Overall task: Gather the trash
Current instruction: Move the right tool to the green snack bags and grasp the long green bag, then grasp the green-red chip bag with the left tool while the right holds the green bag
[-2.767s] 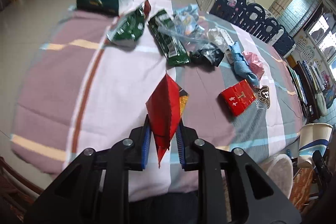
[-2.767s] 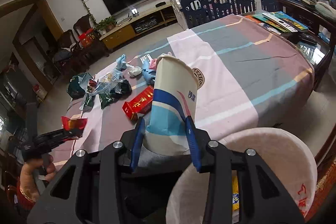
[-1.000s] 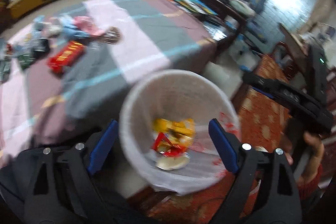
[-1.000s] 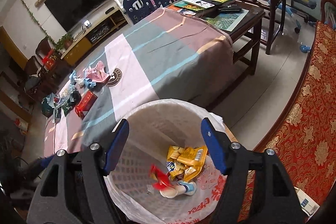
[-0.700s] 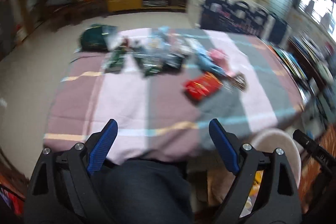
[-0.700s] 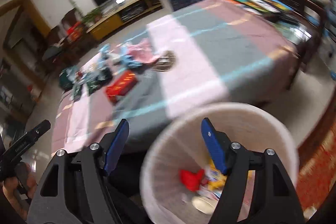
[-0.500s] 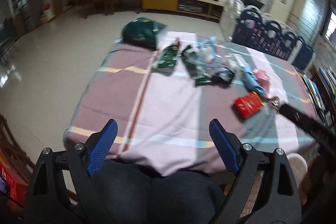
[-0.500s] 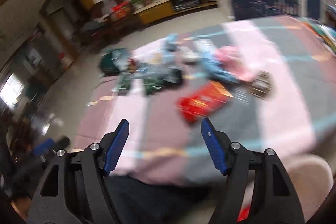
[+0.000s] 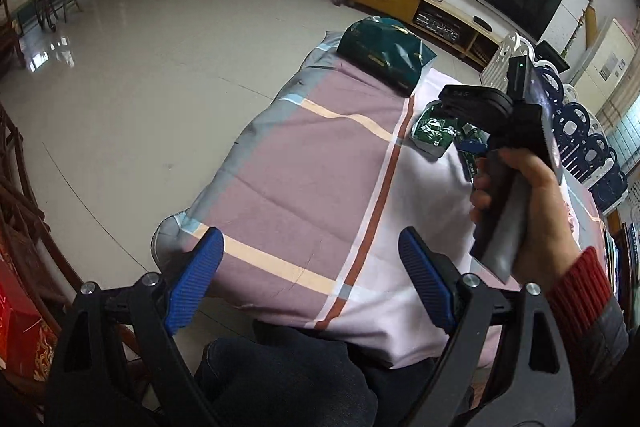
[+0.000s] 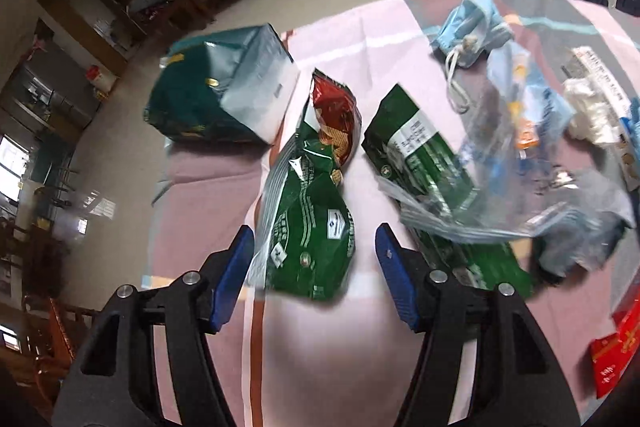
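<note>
From the left wrist, the left gripper hangs spread and empty over the striped cloth, while from the right wrist the right gripper, its jaws just narrowing yet unpressed, straddles the green wrapper, with much litter beyond it uncollected.

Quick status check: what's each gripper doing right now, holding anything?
Left gripper: open, empty, over the tablecloth.
Right gripper: open, jaws just been closing around the green snack bag, pads not yet pressing it.
</note>
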A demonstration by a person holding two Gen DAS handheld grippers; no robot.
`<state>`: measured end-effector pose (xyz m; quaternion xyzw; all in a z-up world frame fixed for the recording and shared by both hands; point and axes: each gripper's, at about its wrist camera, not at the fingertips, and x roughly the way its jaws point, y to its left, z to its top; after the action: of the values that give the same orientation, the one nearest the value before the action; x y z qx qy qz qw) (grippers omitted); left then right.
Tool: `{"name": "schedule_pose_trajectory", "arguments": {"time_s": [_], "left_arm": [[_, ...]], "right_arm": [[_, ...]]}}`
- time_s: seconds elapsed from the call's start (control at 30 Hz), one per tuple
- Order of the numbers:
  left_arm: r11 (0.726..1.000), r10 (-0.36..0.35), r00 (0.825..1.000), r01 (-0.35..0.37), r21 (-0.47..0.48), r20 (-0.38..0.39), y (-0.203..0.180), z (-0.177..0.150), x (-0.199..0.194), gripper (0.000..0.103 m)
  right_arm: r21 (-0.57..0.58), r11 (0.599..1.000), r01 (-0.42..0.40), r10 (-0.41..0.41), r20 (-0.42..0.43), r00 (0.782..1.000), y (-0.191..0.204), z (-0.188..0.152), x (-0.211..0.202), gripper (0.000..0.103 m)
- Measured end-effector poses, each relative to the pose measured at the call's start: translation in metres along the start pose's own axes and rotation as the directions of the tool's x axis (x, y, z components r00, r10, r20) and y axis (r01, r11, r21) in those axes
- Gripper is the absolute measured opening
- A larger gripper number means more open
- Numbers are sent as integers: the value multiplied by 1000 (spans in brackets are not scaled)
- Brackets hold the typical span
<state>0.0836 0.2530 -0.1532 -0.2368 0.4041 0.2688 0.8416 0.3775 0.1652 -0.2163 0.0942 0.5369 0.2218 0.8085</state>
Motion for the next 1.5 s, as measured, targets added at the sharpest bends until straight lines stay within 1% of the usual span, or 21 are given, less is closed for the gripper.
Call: {"name": "schedule_pose_trajectory", "arguments": {"time_s": [0.03, 0.07, 0.1, 0.23, 0.33, 0.4, 0.43, 0.47, 0.5, 0.53, 0.6, 0.63, 0.77, 0.9, 0.93, 0.97, 1.03, 1.07, 1.2, 1.37, 1.5], "left_arm": [[1000, -1, 1000, 1, -3, -8, 0, -1, 3, 89], [1000, -2, 1000, 2, -6, -15, 1, -1, 5, 89], [1000, -5, 1000, 4, -12, -22, 3, -1, 7, 89], [999, -4, 1000, 3, -33, -20, 4, -2, 9, 89], [999, 0, 1000, -1, -40, -25, 6, -4, 10, 89], [999, 0, 1000, -1, -37, -29, 6, -5, 11, 89], [999, -1, 999, 0, -33, -33, 4, -5, 13, 89], [1000, -1, 999, 0, -27, -36, 2, -6, 14, 89], [1000, -2, 999, 1, -23, -38, 1, -7, 14, 89], [1000, -4, 999, 3, -17, -42, -1, -8, 14, 89], [1000, -3, 999, 3, -4, -49, -4, -10, 17, 89], [1000, -2, 998, 2, 4, -55, -6, -12, 19, 89], [1000, -5, 997, 7, 23, -72, -10, -16, 24, 89], [999, -30, 996, 33, 31, -83, -13, -18, 27, 89], [999, -39, 995, 42, 33, -87, -14, -19, 27, 90], [998, -51, 994, 54, 35, -93, -15, -19, 27, 90], [997, -67, 993, 72, 41, -101, -18, -20, 28, 90], [996, -73, 992, 78, 48, -104, -20, -21, 29, 90], [995, -74, 991, 81, 57, -113, -22, -24, 32, 90], [995, -84, 991, 90, 54, -107, -23, -24, 33, 90], [993, -100, 987, 107, 54, -125, -37, -16, 39, 92]], "right_arm": [[2, 1000, -8, 8, -3, 1000, -1, 0, 3, 53], [-6, 1000, -23, 23, -5, 1000, -1, -2, 4, 25], [-22, 999, -31, 30, -17, 999, -1, -5, 4, 15], [-94, 992, -90, 88, -24, 996, -3, -30, -27, 4], [-110, 976, -187, 170, -149, 974, -13, -62, -51, 4], [-134, 951, -278, 229, -296, 927, -18, -91, -61, 6], [-156, 942, -297, 231, -342, 911, -19, -100, -65, 16], [-196, 931, -309, 219, -377, 900, -20, -109, -72, 36], [-237, 924, -300, 202, -363, 910, -21, -111, -82, 47], [-282, 923, -261, 176, -294, 939, -23, -108, -94, 59], [-348, 927, -137, 102, -118, 988, -27, -95, -115, 59], [-355, 934, -50, 44, -24, 999, -30, -84, -120, 59], [-324, 940, 106, -78, 99, 992, -36, -47, -98, 59], [-378, 892, 248, -215, 127, 968, -31, -26, -48, 59], [-383, 883, 270, -241, 123, 963, -32, -24, -35, 56], [-383, 879, 283, -260, 113, 959, -34, -24, -26, 39], [-359, 896, 261, -252, 73, 965, -44, -27, -22, 20], [-344, 907, 241, -230, 73, 970, -47, -29, -26, 18], [-354, 926, 132, -139, 6, 990, -54, -55, -51, 17], [-348, 937, -27, -20, -131, 991, -60, -114, -94, 17], [-275, 960, -55, 42, -53, 998, -92, -151, -156, 17]]}}
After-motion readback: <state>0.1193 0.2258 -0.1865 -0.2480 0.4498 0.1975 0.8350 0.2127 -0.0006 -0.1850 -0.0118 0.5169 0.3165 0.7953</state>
